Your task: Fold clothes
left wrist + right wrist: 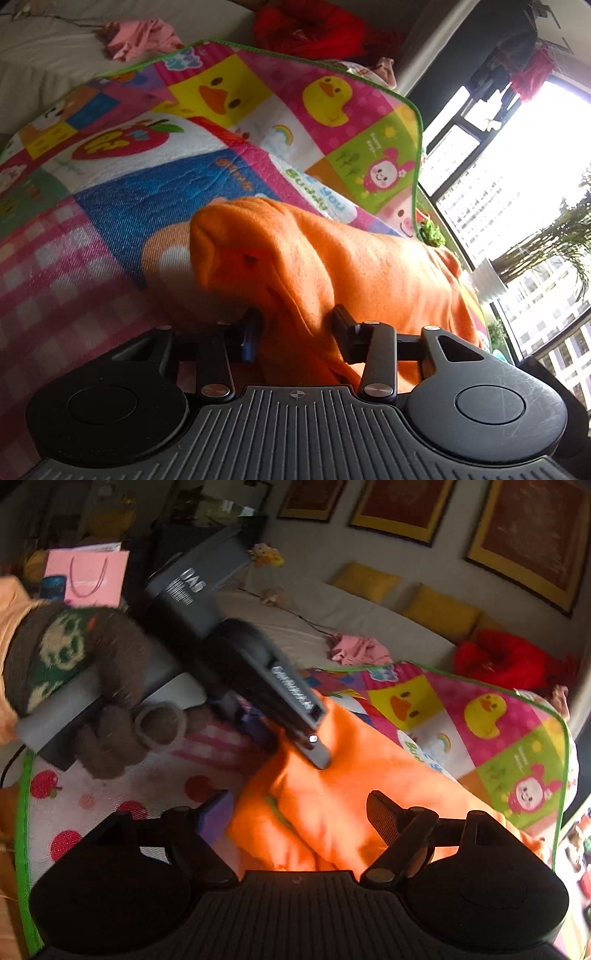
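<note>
The orange garment point(351, 266) lies bunched on the colourful play mat point(236, 110), toward its green-trimmed edge on the window side. The left tool point(295, 325) stands spread apart with a fold of the orange cloth between its fingers. The right tool point(299, 812) hovers released over the garment's folds, the left tool's body point(280, 701) resting just beyond.

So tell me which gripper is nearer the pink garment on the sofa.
Left. In the right wrist view the left gripper works the far side of the orange garment, toward the pink garment; the right gripper is at the near edge.
</note>
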### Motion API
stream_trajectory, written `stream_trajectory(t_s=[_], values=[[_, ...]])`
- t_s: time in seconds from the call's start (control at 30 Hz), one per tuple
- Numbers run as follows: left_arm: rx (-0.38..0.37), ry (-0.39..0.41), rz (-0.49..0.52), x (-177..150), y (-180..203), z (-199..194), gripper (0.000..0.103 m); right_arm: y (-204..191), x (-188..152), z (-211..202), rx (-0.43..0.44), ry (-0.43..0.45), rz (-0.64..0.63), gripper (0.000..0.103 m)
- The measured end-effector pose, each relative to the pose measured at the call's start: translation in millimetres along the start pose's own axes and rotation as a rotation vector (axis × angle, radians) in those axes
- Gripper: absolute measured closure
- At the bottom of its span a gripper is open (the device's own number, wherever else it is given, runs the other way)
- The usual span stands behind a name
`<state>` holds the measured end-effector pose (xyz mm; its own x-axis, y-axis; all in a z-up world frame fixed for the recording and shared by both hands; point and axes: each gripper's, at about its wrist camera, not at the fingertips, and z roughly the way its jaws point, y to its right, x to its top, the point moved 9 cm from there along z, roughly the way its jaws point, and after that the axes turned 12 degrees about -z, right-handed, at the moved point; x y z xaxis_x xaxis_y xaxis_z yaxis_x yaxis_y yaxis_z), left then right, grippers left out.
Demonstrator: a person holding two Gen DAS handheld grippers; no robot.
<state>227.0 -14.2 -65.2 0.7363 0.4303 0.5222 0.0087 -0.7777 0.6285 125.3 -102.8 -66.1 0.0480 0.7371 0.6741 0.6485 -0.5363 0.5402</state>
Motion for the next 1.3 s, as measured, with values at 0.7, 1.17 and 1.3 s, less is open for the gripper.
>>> stream_trajectory(t_s=[0.7,1.17,1.3], values=[[-0.022,-0.07,-0.095,-8.8,-2.2,0.9,0.013,19.2,-13.7,32.8,-0.016,-0.057,0.204,0.065],[-0.023,-0.063,-0.078,-16.2,-4.9,9.4,0.073,-10.2,-2.1,31.2,-0.091,-0.026,-0.032,0.039],[-0.031,-0.058,-0.105,-11.5,-10.9,4.5,0.074,-20.7,-0.3,41.0,-0.168,-0.028,-0.203,0.037]])
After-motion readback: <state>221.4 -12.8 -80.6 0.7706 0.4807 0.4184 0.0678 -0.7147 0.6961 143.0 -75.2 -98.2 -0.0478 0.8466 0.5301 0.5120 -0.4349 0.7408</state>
